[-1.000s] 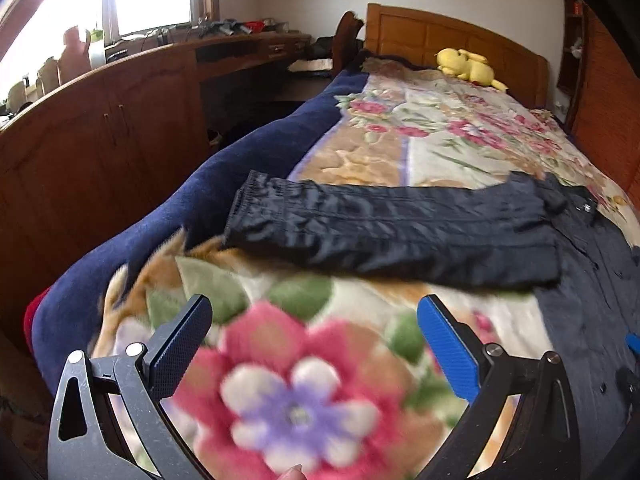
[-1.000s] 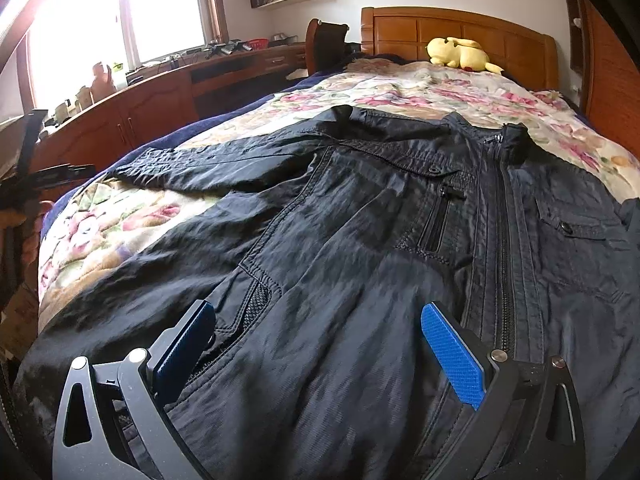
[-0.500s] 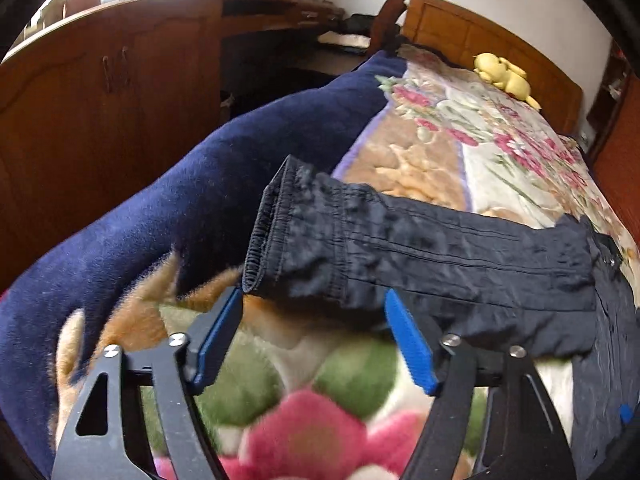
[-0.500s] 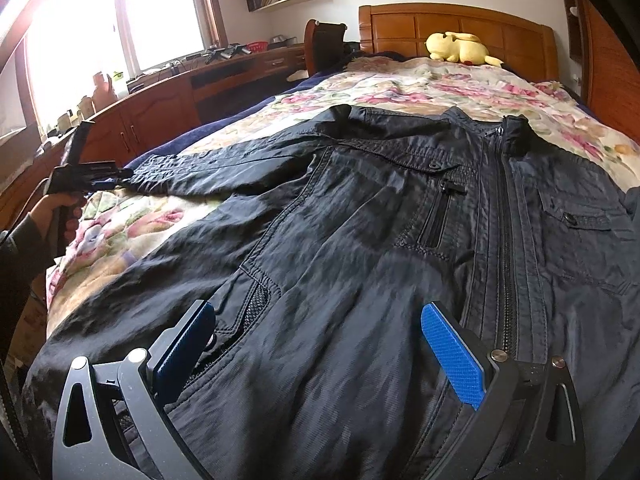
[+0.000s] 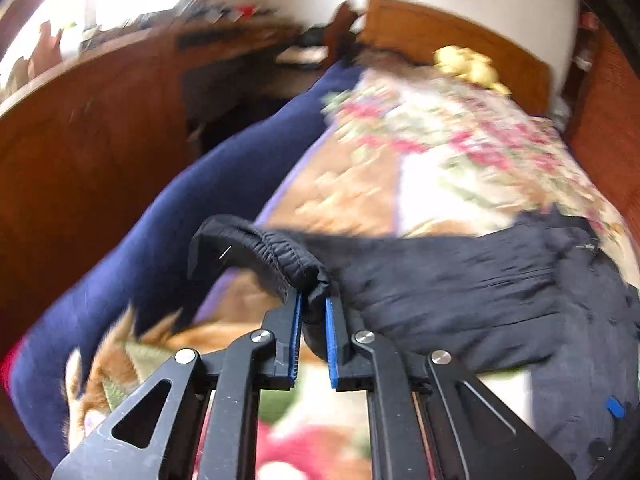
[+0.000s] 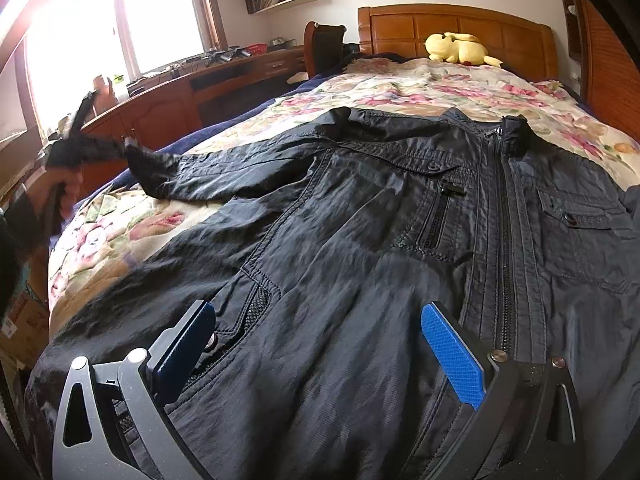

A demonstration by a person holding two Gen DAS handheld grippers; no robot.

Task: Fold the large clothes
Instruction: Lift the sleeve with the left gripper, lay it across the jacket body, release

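A black zip jacket point(image 6: 360, 220) lies front up on the floral bedspread point(image 6: 400, 88), collar toward the headboard. Its left sleeve point(image 5: 440, 280) stretches sideways toward the bed's edge. My left gripper point(image 5: 313, 300) is shut on the sleeve's elastic cuff point(image 5: 280, 256), which is raised off the bedspread and curls over the pads. From the right wrist view, the same cuff point(image 6: 148, 164) hangs lifted at the far left, beside a person's hand point(image 6: 68, 188). My right gripper point(image 6: 316, 332) stands open low over the jacket's hem, its fingers spread across the fabric beside the zip.
A yellow plush toy point(image 6: 460, 48) lies by the wooden headboard point(image 6: 460, 24). A wooden cabinet and desk point(image 6: 160, 116) run along the bed's left side under the window, with a chair point(image 6: 324, 46) behind. A navy blanket point(image 5: 160, 232) hangs over the bed's left edge.
My left gripper went from wide open above the bedspread to the sleeve's cuff, shut on it and lifted it. The right gripper has stayed where it was, open.
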